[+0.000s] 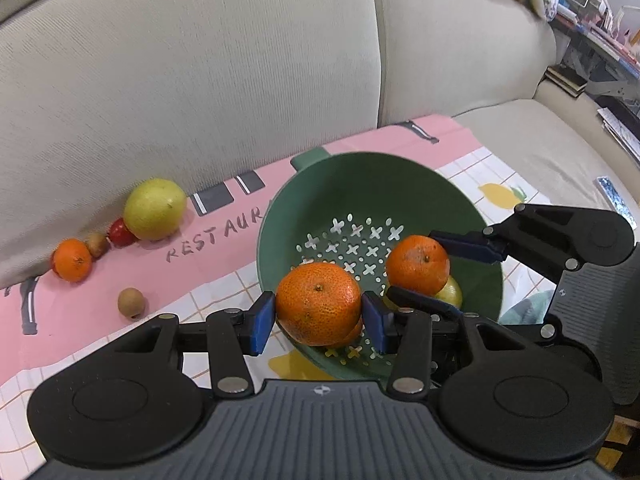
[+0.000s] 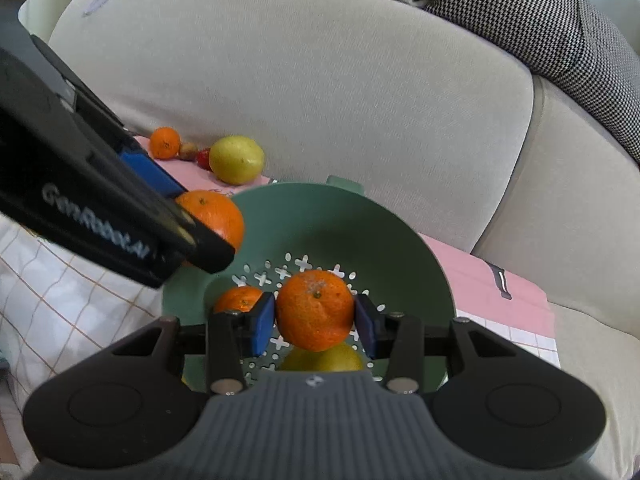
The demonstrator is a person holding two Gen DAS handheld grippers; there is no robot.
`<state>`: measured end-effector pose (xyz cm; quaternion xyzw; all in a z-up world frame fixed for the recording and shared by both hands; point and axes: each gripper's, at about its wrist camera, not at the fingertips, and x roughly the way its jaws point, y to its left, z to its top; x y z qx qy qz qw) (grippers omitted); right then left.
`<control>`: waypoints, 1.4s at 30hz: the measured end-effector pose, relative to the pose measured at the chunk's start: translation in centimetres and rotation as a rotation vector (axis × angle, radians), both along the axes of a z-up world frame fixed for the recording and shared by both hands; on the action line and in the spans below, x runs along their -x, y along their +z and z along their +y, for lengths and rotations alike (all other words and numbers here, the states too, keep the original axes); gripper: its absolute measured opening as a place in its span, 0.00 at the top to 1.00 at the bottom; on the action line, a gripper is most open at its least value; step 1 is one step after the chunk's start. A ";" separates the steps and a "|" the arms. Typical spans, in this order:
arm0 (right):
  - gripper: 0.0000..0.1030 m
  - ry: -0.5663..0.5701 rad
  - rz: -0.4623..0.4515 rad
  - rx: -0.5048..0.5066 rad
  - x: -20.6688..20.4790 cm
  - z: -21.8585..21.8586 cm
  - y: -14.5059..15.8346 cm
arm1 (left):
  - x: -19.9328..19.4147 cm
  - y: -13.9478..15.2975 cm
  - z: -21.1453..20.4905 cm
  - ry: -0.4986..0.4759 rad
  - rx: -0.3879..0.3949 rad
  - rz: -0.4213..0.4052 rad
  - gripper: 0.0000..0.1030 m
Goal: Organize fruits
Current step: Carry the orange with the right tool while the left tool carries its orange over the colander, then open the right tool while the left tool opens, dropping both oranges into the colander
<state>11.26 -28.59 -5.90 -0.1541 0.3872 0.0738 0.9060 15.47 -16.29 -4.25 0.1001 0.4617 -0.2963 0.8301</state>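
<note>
A green colander sits on a pink and white cloth on the sofa seat. My left gripper is shut on a mandarin over the colander's near rim; it also shows in the right wrist view. My right gripper is shut on a second mandarin inside the colander, just above a yellow lemon. A third mandarin lies in the colander to its left.
Along the sofa back lie a large yellow-green fruit, a red fruit, a small brown fruit and a mandarin. Another brown fruit lies on the cloth. Shelves with clutter stand far right.
</note>
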 end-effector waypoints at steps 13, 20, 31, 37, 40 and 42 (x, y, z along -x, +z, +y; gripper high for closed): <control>0.61 0.000 0.015 0.023 -2.5 -0.4 -1.6 | -2.6 -1.4 -1.8 -0.021 -0.023 0.018 0.48; 0.61 0.002 0.037 0.041 -3.4 -0.6 -2.7 | -3.4 -2.7 -2.9 -0.033 -0.058 0.032 0.48; 0.61 -0.006 0.079 0.047 -4.5 -0.9 -4.2 | -4.3 -4.0 -4.0 -0.061 -0.087 0.055 0.48; 0.61 0.005 0.100 0.061 -4.8 -0.6 -4.7 | -4.6 -4.2 -4.4 -0.061 -0.098 0.060 0.48; 0.60 0.008 0.101 0.065 -4.8 -0.5 -4.7 | -4.6 -4.2 -4.4 -0.062 -0.099 0.063 0.48; 0.61 0.008 0.102 0.064 -4.8 -0.5 -4.6 | -4.6 -4.1 -4.4 -0.062 -0.097 0.067 0.48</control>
